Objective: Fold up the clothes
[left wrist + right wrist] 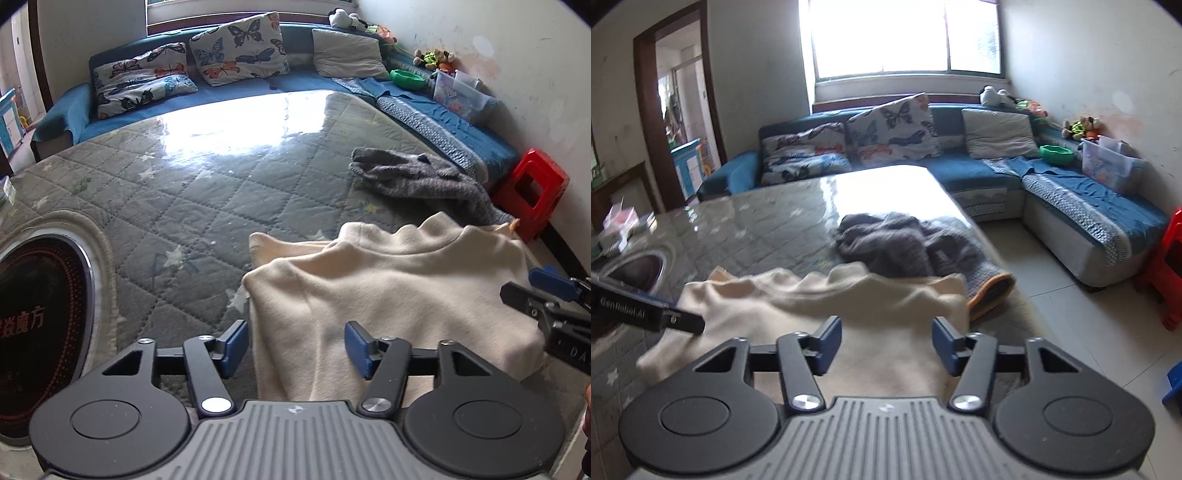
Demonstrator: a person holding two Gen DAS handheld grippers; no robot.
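Both tools are standing open over the cream garment (388, 295), the left tool (295, 349) and the right tool (884, 345) gripping nothing. It is lying folded at the bench (184, 199) edge (grey garment (897, 243) at 12 o'clock). A fold seems just released; next probably calls for regrasping an edge.

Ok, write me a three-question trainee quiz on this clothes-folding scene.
1. True or false: the left gripper is clamped on the cream garment.
2. Which lies farther from the grippers: (a) the cream garment, (b) the grey garment?
3. What colour is the stool by the wall?

Key:
1. False; both it and the right gripper stand open over the cloth.
2. b
3. Red
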